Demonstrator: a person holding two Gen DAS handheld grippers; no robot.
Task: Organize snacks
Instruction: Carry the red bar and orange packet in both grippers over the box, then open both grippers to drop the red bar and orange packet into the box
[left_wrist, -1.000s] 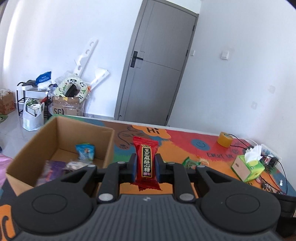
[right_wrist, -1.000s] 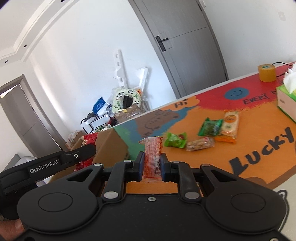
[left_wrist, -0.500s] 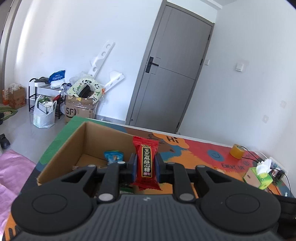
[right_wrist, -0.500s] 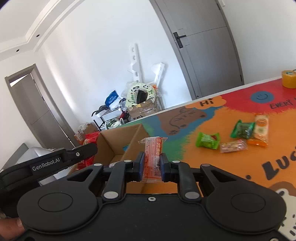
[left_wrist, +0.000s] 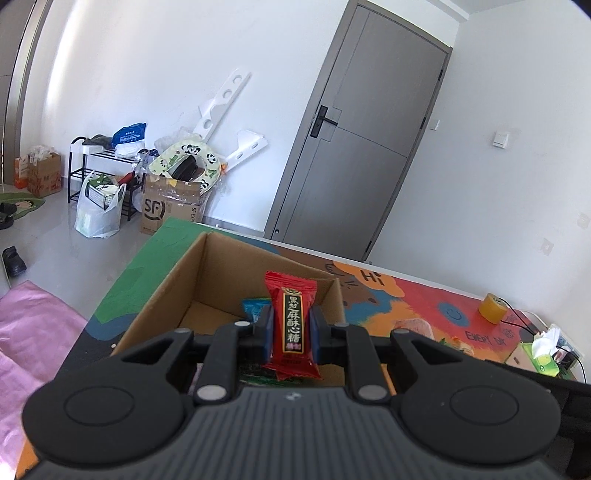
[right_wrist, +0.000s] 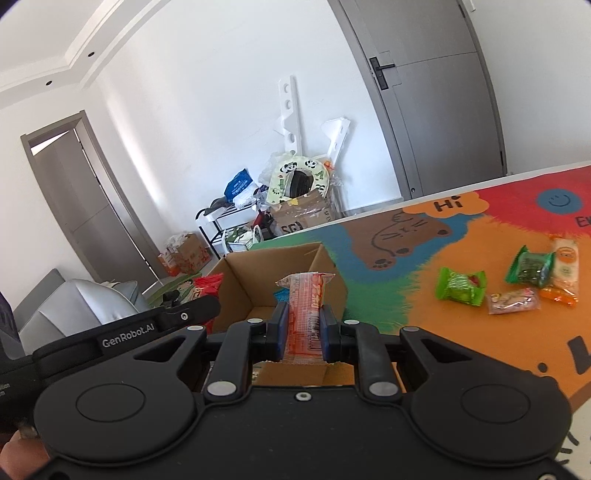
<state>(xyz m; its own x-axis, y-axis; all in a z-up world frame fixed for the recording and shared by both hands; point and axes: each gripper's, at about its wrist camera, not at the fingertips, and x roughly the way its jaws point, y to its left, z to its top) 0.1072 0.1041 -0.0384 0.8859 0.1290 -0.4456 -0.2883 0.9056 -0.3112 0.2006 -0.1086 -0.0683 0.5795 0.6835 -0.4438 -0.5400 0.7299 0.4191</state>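
Note:
My left gripper (left_wrist: 291, 334) is shut on a red candy packet (left_wrist: 291, 325) with black lettering, held upright over the near side of an open cardboard box (left_wrist: 177, 280). A blue snack packet (left_wrist: 255, 307) lies inside the box. My right gripper (right_wrist: 303, 332) is shut on an orange-and-white snack packet (right_wrist: 306, 314), held in front of the same cardboard box (right_wrist: 251, 280). The left gripper's black body (right_wrist: 122, 332) shows at the left of the right wrist view. Loose snacks lie on the colourful mat (right_wrist: 424, 295): two green packets (right_wrist: 460, 286) (right_wrist: 530, 266), a clear one (right_wrist: 513, 301) and an orange one (right_wrist: 563, 269).
A yellow tape roll (left_wrist: 491, 313) and a green tissue box (left_wrist: 535, 356) with cables stand at the table's far right. Beyond the table's far edge, the floor holds a cardboard carton (left_wrist: 170, 210), a black rack (left_wrist: 96, 173), bags and a pink cloth (left_wrist: 33, 332). A grey door (left_wrist: 354, 147) is shut.
Both grippers have moved left toward the cardboard box with their packets still gripped. The box now sits straight ahead of both, and the loose snacks have slid to the right of the right wrist view.

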